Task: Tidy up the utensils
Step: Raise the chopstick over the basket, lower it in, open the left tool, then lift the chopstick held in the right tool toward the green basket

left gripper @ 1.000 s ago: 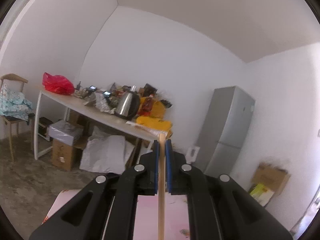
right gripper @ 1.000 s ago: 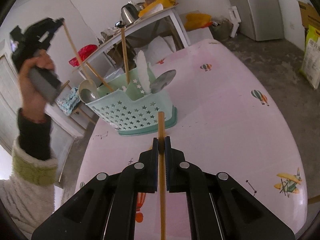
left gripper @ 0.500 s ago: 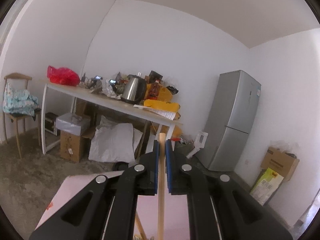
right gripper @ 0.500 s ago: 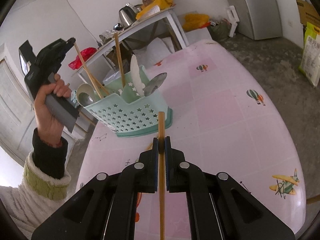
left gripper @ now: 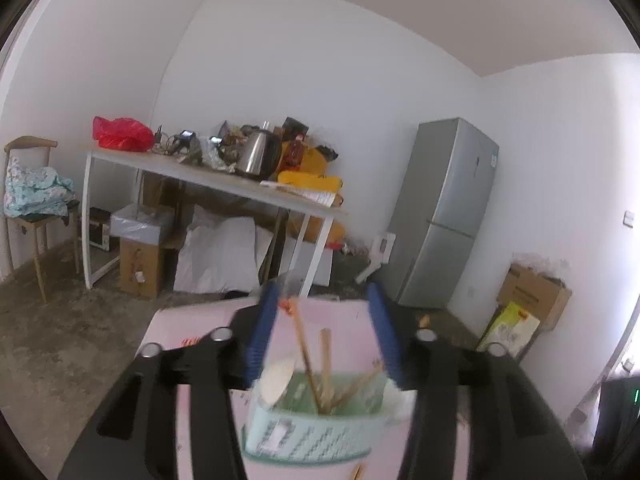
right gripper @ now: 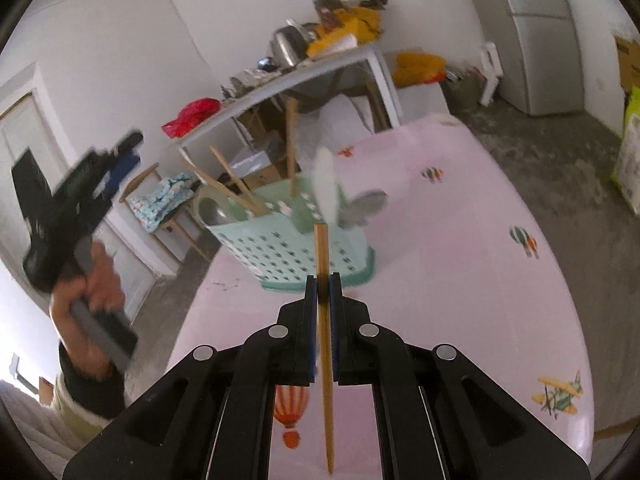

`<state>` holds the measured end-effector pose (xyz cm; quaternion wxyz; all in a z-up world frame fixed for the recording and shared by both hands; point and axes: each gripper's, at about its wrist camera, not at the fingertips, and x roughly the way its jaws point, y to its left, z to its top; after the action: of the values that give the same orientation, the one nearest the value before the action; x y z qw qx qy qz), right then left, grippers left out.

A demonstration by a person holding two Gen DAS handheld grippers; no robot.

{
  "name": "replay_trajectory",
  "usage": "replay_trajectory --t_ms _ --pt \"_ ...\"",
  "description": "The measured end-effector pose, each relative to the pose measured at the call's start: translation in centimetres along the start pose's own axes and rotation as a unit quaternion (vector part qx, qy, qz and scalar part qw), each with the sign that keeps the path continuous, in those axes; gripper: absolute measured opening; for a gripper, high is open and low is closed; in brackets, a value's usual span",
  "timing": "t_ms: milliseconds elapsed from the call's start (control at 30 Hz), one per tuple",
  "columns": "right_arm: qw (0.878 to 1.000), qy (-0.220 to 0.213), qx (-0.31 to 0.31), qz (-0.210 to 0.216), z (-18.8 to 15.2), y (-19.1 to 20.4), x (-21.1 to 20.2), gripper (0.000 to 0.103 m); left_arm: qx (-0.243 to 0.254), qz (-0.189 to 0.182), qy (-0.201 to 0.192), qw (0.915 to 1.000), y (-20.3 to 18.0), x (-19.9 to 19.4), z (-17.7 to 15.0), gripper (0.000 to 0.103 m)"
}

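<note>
Standing in the mint basket [right gripper: 296, 248] are several wooden chopsticks [left gripper: 326, 364], a white spoon [right gripper: 326, 188] and two metal spoons [right gripper: 366, 208]; the basket sits on the pink desk [right gripper: 460, 264], toward its far left part in the right wrist view. A second ago the left claw [left gripper: 322, 330] was clamped on a chopstick held high; now its jaws are opening directly above the basket, nothing pressed between the blue pads, and a chopstick stands leaning inside the basket below. Judgement: that piece has been delivered, so one more utensil is sorted.

The right claw [right gripper: 323, 280] remains closed tight on another wooden chopstick [right gripper: 323, 320], which runs lengthwise through the jaws with its tip pointing at the basket; this one is not yet placed.

Materials: the basket is thin plastic, perforated with star cut-outs, with a drip tray beneath. The chopsticks are slim, straight, pale wood. The desk cover is smooth, printed with balloons and aeroplanes.
</note>
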<state>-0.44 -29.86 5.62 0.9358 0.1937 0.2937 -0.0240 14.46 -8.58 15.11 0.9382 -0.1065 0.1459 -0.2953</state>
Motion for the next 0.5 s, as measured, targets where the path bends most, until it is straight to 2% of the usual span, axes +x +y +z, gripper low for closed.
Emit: replay_trajectory --t_ms 133,200,300,500 --pt "0.999 -0.033 -0.037 0.011 2.4 2.4 -1.0 0.004 0.018 0.007 0.039 0.9990 0.7 -1.8 -1.9 0.066" --pt "0.996 -0.057 -0.060 0.016 4.1 3.9 -1.6 0.004 0.027 0.020 0.072 0.9968 1.0 -2.1 -3.4 0.074" --pt "0.991 -0.094 -0.095 0.024 6.9 6.3 -2.5 0.003 0.031 0.039 0.125 0.9908 1.5 -2.4 -5.9 0.081" --pt "0.977 -0.147 -0.153 0.024 10.7 9.9 -3.1 0.003 0.022 0.092 0.181 0.9790 2.9 -2.5 -9.2 0.093"
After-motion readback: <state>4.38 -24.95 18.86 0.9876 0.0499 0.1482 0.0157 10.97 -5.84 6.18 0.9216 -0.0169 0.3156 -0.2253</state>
